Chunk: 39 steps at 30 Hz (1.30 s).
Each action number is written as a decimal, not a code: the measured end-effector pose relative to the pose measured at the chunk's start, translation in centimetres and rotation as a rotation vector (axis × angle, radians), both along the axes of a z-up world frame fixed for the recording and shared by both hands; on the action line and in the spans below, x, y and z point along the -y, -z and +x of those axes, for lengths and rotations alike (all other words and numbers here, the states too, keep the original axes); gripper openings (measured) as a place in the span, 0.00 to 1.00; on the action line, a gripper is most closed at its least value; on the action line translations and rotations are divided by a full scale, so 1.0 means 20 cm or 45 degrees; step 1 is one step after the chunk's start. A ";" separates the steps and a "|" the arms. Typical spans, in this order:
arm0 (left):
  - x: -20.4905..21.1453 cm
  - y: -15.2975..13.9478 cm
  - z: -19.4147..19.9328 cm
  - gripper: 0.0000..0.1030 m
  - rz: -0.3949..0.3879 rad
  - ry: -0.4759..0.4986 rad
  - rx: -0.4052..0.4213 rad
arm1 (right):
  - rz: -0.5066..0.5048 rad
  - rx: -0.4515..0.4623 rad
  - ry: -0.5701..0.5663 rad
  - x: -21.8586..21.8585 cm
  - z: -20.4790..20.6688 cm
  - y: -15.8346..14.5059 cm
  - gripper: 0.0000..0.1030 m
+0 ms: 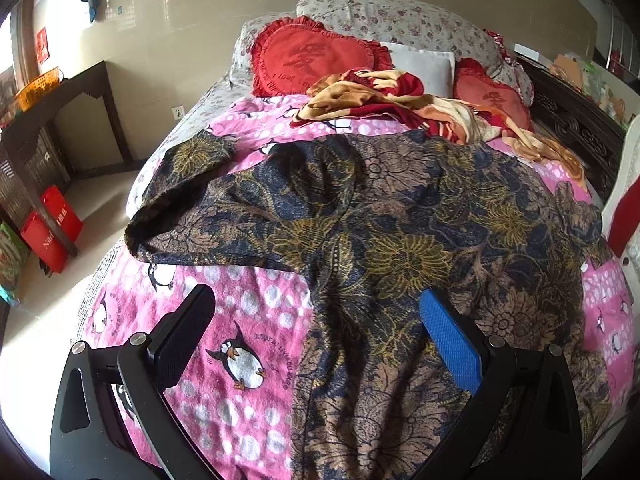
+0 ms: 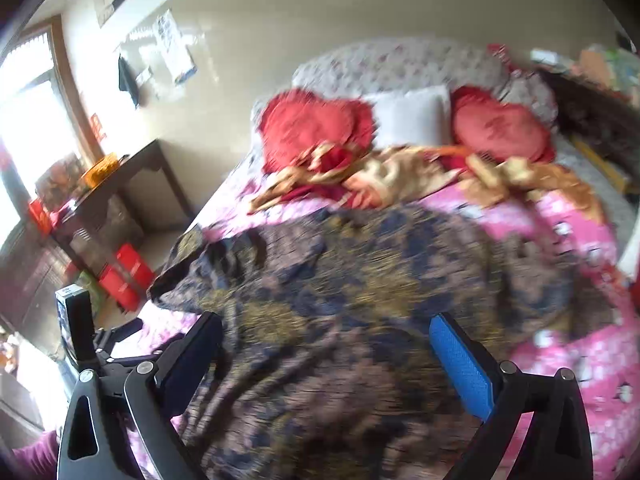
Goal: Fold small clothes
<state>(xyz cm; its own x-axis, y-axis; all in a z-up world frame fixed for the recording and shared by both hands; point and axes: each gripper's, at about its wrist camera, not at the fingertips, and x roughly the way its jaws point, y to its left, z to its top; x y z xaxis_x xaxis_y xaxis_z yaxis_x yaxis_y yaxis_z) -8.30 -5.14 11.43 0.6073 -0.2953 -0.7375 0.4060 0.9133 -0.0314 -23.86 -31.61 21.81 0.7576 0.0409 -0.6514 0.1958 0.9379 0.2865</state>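
Observation:
A dark blue, brown and gold floral garment (image 1: pixel 380 232) lies spread and wrinkled on a pink penguin-print blanket (image 1: pixel 224 320) on a bed. One sleeve (image 1: pixel 180 196) stretches out to the left. My left gripper (image 1: pixel 316 320) is open and empty above the garment's near left edge. In the blurred right wrist view the same garment (image 2: pixel 360 300) fills the middle. My right gripper (image 2: pixel 326 344) is open and empty above its near part. The left gripper's body (image 2: pixel 80 332) shows at the left edge there.
A crumpled red and cream cloth (image 1: pixel 384 100) lies beyond the garment. Two red heart cushions (image 1: pixel 312 56) and a white pillow (image 1: pixel 424 64) rest at the bed's head. A dark wooden table (image 1: pixel 60 120) and red bags (image 1: pixel 52 228) stand on the floor at left.

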 end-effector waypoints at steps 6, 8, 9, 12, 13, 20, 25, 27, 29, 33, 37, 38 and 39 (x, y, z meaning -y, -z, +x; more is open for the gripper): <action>-0.04 0.05 0.10 1.00 -0.007 -0.059 -0.047 | -0.076 -0.045 -0.052 -0.15 0.20 0.10 1.00; -0.04 0.06 0.11 1.00 -0.002 -0.068 -0.047 | -0.092 -0.053 -0.057 -0.17 0.23 0.14 1.00; -0.03 0.06 0.12 1.00 0.006 -0.071 -0.043 | -0.091 -0.063 -0.057 -0.18 0.26 0.16 1.00; -0.03 0.07 0.14 1.00 0.013 -0.073 -0.043 | -0.096 -0.093 -0.042 -0.19 0.30 0.21 1.00; -0.02 0.07 0.15 1.00 0.011 -0.075 -0.045 | -0.111 -0.099 -0.037 -0.19 0.31 0.22 1.00; 0.01 0.08 0.18 1.00 0.016 -0.069 -0.056 | -0.143 -0.142 0.048 -0.13 0.33 0.31 1.00; 0.04 0.08 0.19 1.00 0.015 -0.065 -0.059 | -0.181 -0.185 0.090 -0.10 0.35 0.36 1.00; 0.05 0.08 0.20 1.00 0.010 -0.067 -0.060 | -0.194 -0.196 0.109 -0.09 0.35 0.37 1.00; 0.06 0.08 0.20 1.00 0.009 -0.069 -0.059 | -0.189 -0.203 0.125 -0.08 0.35 0.38 1.00; 0.07 0.06 0.21 1.00 0.003 -0.069 -0.052 | -0.193 -0.218 0.158 -0.07 0.36 0.41 1.00; 0.08 0.04 0.22 1.00 -0.002 -0.069 -0.044 | -0.194 -0.247 0.175 -0.07 0.39 0.42 1.00; 0.09 0.04 0.23 1.00 0.000 -0.067 -0.043 | -0.193 -0.250 0.174 -0.08 0.39 0.43 1.00; 0.09 0.04 0.23 1.00 0.003 -0.065 -0.041 | -0.193 -0.251 0.172 -0.08 0.40 0.43 1.00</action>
<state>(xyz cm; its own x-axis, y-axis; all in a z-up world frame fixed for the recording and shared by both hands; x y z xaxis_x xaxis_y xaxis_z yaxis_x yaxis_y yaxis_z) -3.70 -6.93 10.66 0.5973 -0.2628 -0.7577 0.3575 0.9330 -0.0418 -15.94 -29.98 13.22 0.6075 -0.1610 -0.7778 0.3599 0.9287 0.0888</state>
